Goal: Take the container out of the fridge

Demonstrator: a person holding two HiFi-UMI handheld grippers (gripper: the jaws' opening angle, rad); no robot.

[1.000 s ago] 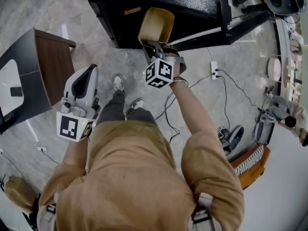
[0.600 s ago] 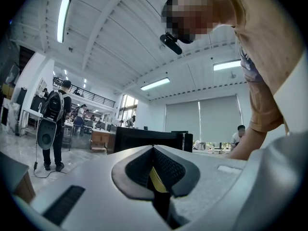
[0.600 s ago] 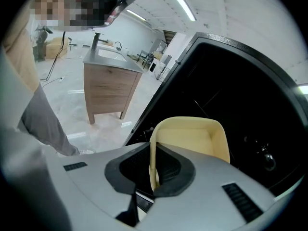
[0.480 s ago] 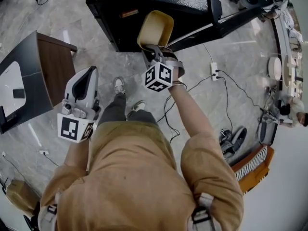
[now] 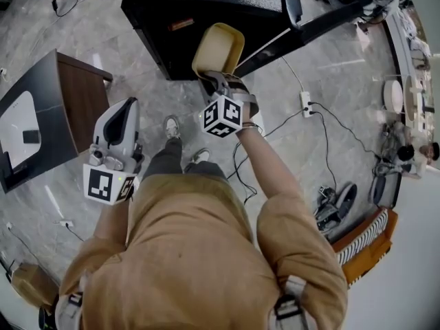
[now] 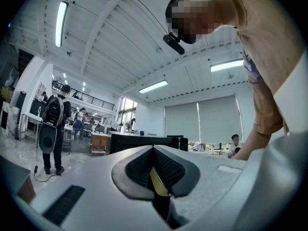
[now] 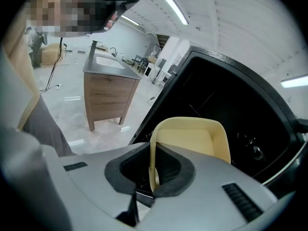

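Only in the right gripper view: container (image 7: pixel 190 141) wall inside right tongs (image 7: pixel 154 165).

right claw (image 5: pixel 217 81) clamped, arm stretched forward (left claw (image 5: pixel 122 112) closed, held near the waist).

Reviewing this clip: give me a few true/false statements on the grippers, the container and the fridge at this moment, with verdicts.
1. The right gripper is shut on the wall of the container. True.
2. The left gripper also grips the container. False: its jaws are together on nothing, held off to the side.
3. The container has a lid on. False: it is open, with no lid in view.
4. The fridge is black. True.
5. The container rests on the floor. False: it is held up in front of the fridge.
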